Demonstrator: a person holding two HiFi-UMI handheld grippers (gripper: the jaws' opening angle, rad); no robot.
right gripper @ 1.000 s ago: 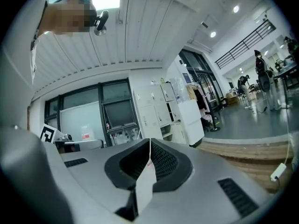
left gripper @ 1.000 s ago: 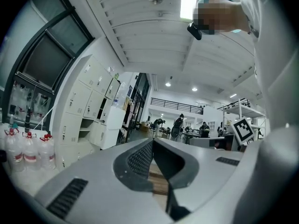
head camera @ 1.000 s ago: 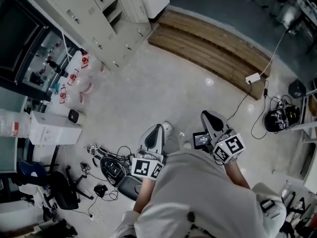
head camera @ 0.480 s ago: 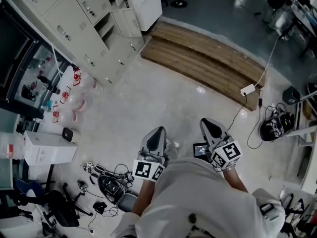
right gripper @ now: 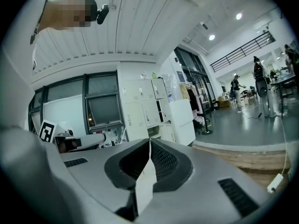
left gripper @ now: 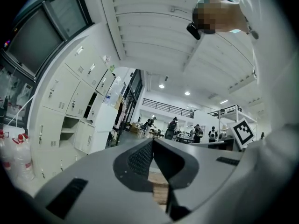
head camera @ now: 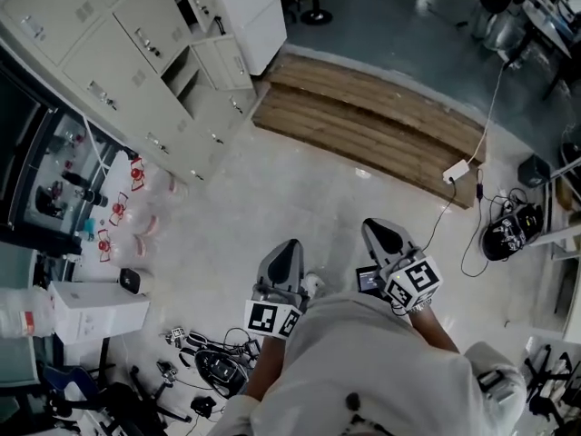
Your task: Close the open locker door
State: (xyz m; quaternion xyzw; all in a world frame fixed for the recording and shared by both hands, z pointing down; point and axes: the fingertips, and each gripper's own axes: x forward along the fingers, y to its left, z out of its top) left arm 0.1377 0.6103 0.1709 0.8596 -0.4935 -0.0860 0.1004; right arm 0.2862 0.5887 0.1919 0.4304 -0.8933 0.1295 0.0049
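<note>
A bank of pale grey lockers (head camera: pixel 100 80) runs along the upper left of the head view. One compartment (head camera: pixel 184 73) stands open, its door (head camera: pixel 227 62) swung out toward the white cabinet (head camera: pixel 250 7). The same open compartment shows in the left gripper view (left gripper: pixel 67 125) and the right gripper view (right gripper: pixel 153 130). My left gripper (head camera: pixel 289 246) and right gripper (head camera: pixel 377 228) are held level side by side in front of the body, well short of the lockers. The left gripper (left gripper: pixel 152 143) and the right gripper (right gripper: pixel 149 141) both have their jaws shut on nothing.
A wooden platform (head camera: pixel 381 125) lies ahead to the right, with a power strip (head camera: pixel 457 169) and cable beside it and a helmet (head camera: pixel 508 225) at far right. Water jugs (head camera: pixel 136 189), a white box (head camera: pixel 95 312) and tangled cables (head camera: pixel 218 361) lie on the left. People (left gripper: pixel 173 124) stand far off.
The whole view has advanced toward the lockers, which now reach further into the frame. Both grippers stay shut and keep their place in front of the body.
</note>
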